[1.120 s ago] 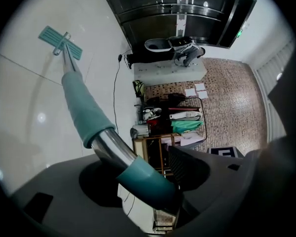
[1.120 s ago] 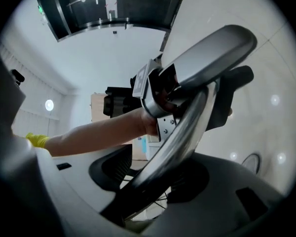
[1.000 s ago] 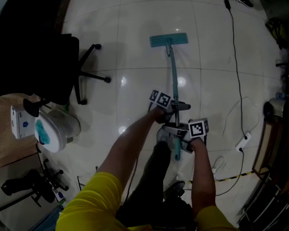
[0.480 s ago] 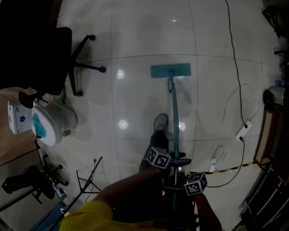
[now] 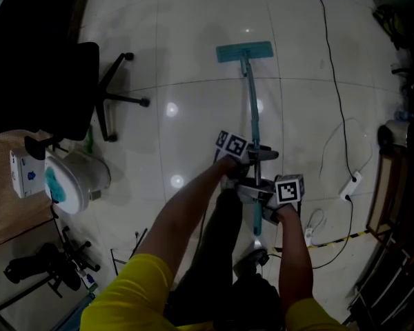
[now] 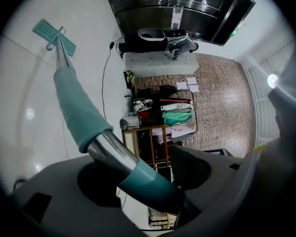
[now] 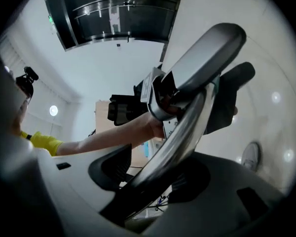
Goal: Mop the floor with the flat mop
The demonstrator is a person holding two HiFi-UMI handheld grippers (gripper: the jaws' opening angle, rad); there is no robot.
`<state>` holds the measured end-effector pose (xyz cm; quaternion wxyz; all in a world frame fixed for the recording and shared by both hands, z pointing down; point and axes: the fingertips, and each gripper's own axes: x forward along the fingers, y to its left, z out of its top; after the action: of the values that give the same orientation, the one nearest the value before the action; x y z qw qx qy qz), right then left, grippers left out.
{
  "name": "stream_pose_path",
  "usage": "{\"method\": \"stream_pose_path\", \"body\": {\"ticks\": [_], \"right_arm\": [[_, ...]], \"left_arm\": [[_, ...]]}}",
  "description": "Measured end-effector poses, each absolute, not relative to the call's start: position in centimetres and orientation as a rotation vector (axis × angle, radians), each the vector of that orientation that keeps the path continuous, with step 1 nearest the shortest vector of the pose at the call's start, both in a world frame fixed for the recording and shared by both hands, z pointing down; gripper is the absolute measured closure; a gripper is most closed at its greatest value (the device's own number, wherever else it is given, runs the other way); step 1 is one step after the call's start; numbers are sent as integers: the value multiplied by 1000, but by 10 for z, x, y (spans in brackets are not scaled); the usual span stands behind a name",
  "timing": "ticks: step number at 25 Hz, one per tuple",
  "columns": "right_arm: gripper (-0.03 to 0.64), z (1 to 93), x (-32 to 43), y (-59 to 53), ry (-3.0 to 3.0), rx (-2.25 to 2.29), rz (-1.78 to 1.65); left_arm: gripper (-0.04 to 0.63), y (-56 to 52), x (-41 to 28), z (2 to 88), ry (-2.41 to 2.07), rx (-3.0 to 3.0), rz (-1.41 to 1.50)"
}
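The flat mop's teal head lies on the white tiled floor, far from me. Its handle runs back to my hands. My left gripper is shut on the handle higher up; in the left gripper view the teal sleeve and steel tube pass between its jaws, and the mop head shows far off. My right gripper holds the handle lower, nearer my body. Its jaws are closing, with the steel handle pressed between them.
A black office chair stands at the left, a white bucket-like tub below it. A black cable runs down the right side to a power strip. Dark furniture lines the right edge. My shoe is under the handle.
Half a second ago the mop head was drawn closer and both grippers were near my body. Now the mop head is pushed farther away and both grippers have moved forward.
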<state>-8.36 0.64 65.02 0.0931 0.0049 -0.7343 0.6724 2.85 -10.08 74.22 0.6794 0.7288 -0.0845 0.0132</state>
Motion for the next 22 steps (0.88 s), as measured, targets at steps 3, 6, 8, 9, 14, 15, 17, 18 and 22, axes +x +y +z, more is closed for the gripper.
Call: {"method": "stream_pose_path", "body": {"ticks": [3, 6, 8, 9, 14, 15, 17, 18, 22], "right_arm": [[387, 661, -94, -54, -2223, 74, 2049], [382, 660, -99, -75, -2241, 109, 2133], [384, 659, -97, -56, -2190, 89, 2120], [391, 658, -94, -36, -2151, 79, 2108], [390, 628, -59, 120, -2022, 46, 2100], [390, 619, -49, 157, -1989, 35, 2080], [387, 593, -34, 228, -1937, -12, 2084], [387, 577, -28, 259, -1921, -37, 2103], [380, 546, -9, 346, -1861, -23, 2179]], "left_arm": [[299, -162, 19, 749, -185, 1665, 30], [296, -182, 14, 748, -186, 1677, 30], [298, -169, 19, 744, -190, 1688, 9], [298, -152, 24, 741, -186, 1688, 10], [299, 5, 63, 713, -151, 1619, 50], [301, 44, 73, 707, -149, 1600, 68], [301, 119, 91, 689, -148, 1553, 92], [301, 154, 99, 676, -146, 1527, 97], [299, 248, 119, 645, -118, 1463, 130]]}}
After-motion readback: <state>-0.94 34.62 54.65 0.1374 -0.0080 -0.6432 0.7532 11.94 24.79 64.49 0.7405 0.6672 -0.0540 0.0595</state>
